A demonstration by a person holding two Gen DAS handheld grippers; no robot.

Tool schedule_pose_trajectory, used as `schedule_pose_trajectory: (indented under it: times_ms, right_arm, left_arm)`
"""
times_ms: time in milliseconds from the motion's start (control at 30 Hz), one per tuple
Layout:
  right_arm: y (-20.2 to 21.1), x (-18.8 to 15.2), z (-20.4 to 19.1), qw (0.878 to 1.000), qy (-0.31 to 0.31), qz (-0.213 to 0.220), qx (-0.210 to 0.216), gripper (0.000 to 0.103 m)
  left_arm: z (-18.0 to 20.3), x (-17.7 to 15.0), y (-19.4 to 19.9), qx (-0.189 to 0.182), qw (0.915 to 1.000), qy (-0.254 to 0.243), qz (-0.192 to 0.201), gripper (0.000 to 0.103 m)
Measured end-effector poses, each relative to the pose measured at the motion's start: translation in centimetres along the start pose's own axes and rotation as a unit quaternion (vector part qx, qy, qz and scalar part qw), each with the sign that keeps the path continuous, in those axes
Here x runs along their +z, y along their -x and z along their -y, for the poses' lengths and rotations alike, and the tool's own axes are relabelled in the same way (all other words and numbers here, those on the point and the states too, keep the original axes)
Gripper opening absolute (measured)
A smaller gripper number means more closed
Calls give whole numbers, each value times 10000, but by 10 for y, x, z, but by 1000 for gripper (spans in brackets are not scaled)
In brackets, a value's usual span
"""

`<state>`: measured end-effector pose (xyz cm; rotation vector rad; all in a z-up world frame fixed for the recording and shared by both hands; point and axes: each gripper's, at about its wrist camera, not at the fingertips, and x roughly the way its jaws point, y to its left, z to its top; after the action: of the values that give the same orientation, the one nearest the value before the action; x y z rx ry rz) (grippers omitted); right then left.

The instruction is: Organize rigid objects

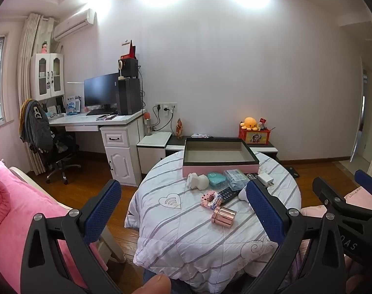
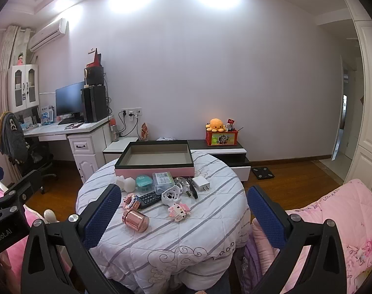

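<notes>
Both hand-held grippers hover wide and empty before the cluttered counter (image 2: 186,232).
The open box (image 2: 154,158) waits behind the rose-gold jar (image 2: 135,220), calculator (image 2: 149,199) and charger (image 2: 201,183), ready to receive them.

A round table (image 2: 186,240) draped in a white, grey-striped quilt stands ahead of the open jaws. Farthest from them lies an empty pink-sided box (image 2: 154,159); nearer lie a white charger (image 2: 201,183), a black remote (image 2: 149,199), two pink brick figures (image 2: 179,211) and a copper canister (image 2: 135,220), closest to the jaws.
</notes>
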<state>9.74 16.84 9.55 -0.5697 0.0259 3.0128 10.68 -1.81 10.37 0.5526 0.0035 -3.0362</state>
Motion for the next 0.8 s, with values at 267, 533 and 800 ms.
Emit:
schedule_pose_trajectory:
  times_ms: [267, 533, 800]
  right_arm:
    - [-3, 0, -1, 10000, 8, -38, -4, 103]
    - [-6, -2, -2, 10000, 24, -71, 12, 103]
    - [-8, -3, -3, 9999, 35, -98, 8, 103]
  left_arm:
    - [-5, -1, -2, -1, 10000, 58, -60, 103]
    - [-8, -3, -3, -10, 9999, 65, -94, 103]
    - [-9, -5, -3, -21, 9999, 69, -117, 103]
